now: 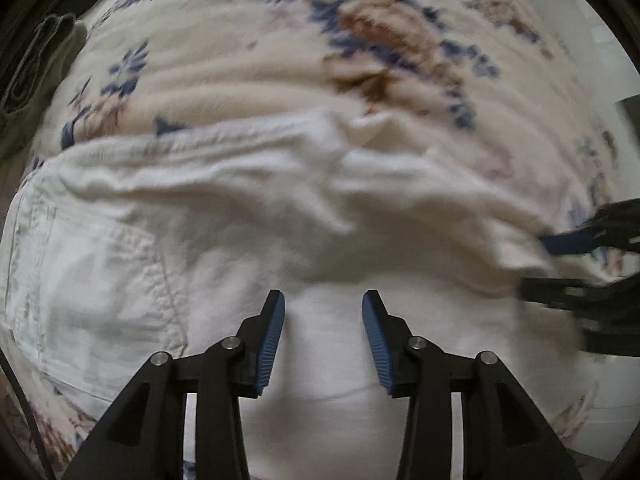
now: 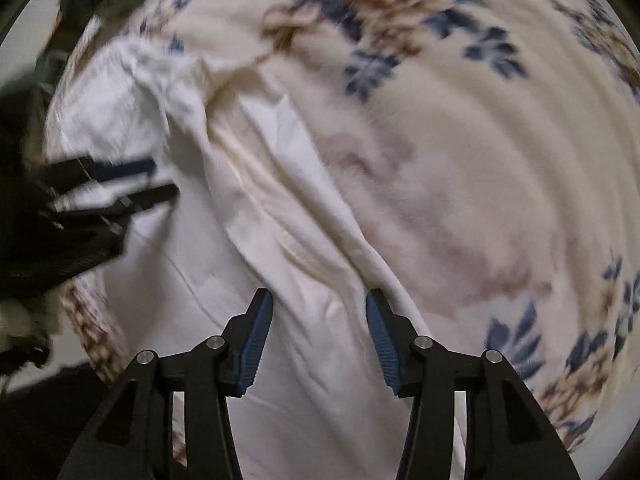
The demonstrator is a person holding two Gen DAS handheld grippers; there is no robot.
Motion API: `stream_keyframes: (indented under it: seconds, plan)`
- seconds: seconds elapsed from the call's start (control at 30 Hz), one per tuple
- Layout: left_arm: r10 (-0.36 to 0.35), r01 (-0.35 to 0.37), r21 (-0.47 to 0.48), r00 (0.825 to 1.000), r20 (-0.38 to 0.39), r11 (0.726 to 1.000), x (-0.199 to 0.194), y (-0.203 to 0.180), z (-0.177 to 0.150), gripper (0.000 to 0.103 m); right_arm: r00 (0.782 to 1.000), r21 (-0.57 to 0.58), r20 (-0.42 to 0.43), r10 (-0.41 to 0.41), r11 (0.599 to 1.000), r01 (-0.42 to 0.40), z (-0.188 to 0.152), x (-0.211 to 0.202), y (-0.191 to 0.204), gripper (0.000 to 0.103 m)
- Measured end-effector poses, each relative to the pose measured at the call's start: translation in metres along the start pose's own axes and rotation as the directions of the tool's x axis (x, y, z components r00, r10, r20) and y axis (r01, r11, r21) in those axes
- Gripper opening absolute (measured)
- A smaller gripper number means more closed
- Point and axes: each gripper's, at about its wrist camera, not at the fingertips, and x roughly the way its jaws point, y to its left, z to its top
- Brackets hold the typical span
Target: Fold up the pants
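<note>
White pants (image 1: pixel 224 216): spread rumpled on floral blanket (image 1: pixel 400 40). Left gripper (image 1: pixel 323 334): jaws partly parted above the fabric, nothing gripped. Right gripper (image 2: pixel 319 332): partly parted, straddling a fabric ridge near blanket's middle, pads not pressing.

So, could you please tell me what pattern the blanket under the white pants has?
Cream blanket with blue and brown floral print, clearest in the right wrist view.
</note>
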Motion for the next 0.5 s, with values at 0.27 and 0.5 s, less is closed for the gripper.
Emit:
stream_keyframes:
  seconds: [0.27, 0.5]
  plan:
    - [-0.106, 0.106, 0.041, 0.994, 0.009, 0.994, -0.018, -0.001, 0.032, 0.038, 0.951, 0.281, 0.087, 0.298, 0.908, -0.311, -0.008, -0.005, -0.052, 0.031]
    - [-0.16, 0.159, 0.299, 0.987, -0.022, 0.941, -0.023, -0.04, 0.053, 0.038, 0.966, 0.288, 0.041, 0.256, 0.923, -0.257, -0.005, 0.01, -0.053, 0.031]
